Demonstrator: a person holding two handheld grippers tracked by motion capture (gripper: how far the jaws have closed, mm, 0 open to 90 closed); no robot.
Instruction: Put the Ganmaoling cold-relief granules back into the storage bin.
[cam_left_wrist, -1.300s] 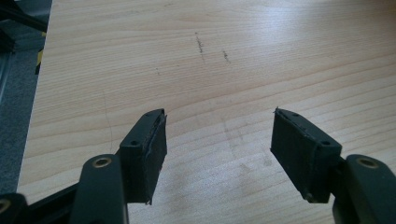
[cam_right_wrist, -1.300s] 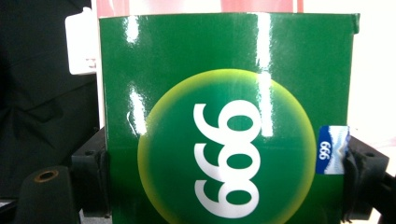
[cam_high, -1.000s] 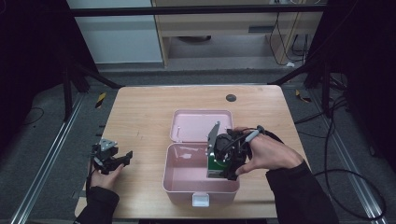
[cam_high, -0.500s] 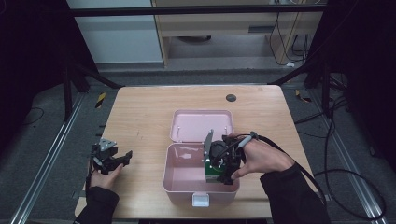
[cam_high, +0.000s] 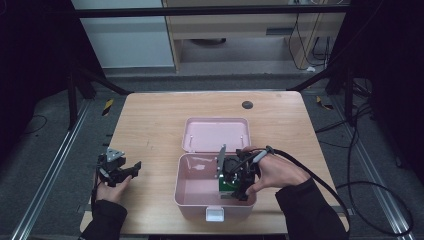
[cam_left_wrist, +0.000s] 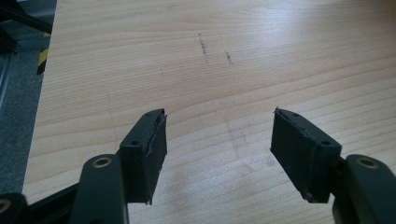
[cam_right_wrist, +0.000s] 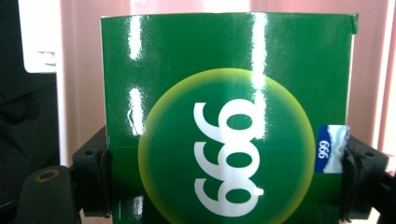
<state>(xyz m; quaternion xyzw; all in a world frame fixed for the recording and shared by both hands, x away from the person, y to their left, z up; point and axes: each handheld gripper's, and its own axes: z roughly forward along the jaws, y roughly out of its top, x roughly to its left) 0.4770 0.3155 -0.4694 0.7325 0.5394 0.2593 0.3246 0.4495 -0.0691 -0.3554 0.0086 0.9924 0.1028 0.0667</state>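
A pink lidded box (cam_high: 195, 197) stands open at the table's front middle, its lid (cam_high: 216, 134) lying back flat. My right gripper (cam_high: 231, 186) is down inside the box, shut on a glossy green carton (cam_right_wrist: 224, 116) marked 999 (cam_high: 227, 187). The carton is clamped by its two sides between the jaws, with the pink wall of the box (cam_right_wrist: 84, 70) behind it. My left gripper (cam_high: 131, 170) rests low at the table's left front, open, with bare wood between its pads (cam_left_wrist: 149, 149).
A small dark round disc (cam_high: 247, 105) lies near the table's far edge. The table's left edge (cam_left_wrist: 39, 84) runs close beside the left gripper, with grey floor and a metal rail beyond. Bare wood spreads left of the box.
My right gripper has moved left and down into the box with the green carton. The left gripper has stayed in place, open.
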